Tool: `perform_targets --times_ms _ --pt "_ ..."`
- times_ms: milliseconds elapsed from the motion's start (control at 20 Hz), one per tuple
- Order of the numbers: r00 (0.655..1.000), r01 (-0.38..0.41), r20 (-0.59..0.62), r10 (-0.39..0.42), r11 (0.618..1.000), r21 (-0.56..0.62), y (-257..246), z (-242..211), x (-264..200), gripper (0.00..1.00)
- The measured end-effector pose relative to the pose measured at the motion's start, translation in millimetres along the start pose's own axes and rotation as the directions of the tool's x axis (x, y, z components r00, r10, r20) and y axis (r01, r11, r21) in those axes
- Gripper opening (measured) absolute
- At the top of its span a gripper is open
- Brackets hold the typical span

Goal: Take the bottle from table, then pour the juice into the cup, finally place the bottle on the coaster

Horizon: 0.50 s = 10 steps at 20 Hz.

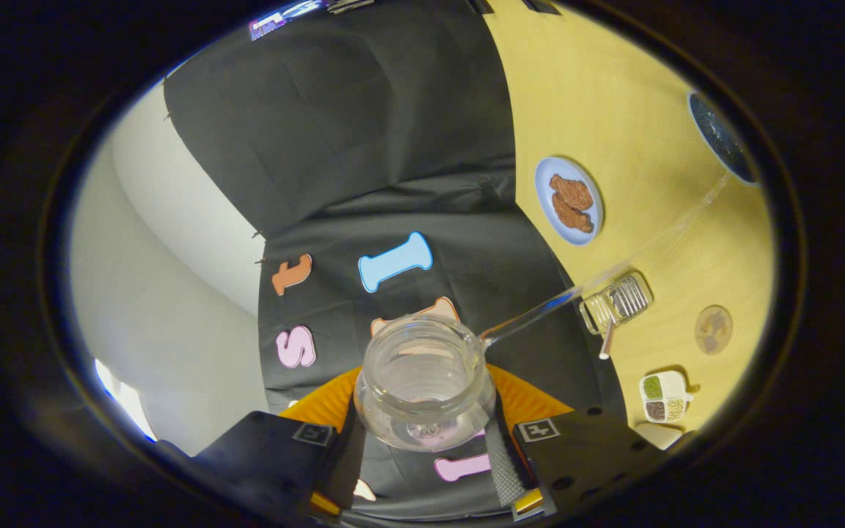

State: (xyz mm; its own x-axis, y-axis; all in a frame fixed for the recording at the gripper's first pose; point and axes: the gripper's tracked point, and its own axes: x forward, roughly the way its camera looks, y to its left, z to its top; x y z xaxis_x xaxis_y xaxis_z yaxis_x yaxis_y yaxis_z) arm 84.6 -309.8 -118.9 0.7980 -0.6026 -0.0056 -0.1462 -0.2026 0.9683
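Observation:
A clear glass bottle (422,367) sits between my fingers, its open mouth facing me and its body tipped over toward the table. My gripper (426,440) is shut on it, one finger pressing on each side. A thin clear streak (540,308) runs from the bottle's rim to the ribbed clear cup (615,302), which stands on the yellow wooden table (613,95) just beyond the bottle. The round brown coaster (713,330) lies on the table a little past the cup, with nothing on it.
A light blue plate (569,199) with brown food pieces sits further along the table. A dark round plate (723,136) lies near the far edge. A white divided dish (663,396) with grains stands near the coaster. A small stick (606,342) leans by the cup.

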Motion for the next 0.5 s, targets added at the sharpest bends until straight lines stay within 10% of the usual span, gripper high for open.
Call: perform_targets --times_ms 500 --pt "0.999 -0.030 0.014 0.029 0.999 0.041 13.8 -0.3 4.9 0.75"
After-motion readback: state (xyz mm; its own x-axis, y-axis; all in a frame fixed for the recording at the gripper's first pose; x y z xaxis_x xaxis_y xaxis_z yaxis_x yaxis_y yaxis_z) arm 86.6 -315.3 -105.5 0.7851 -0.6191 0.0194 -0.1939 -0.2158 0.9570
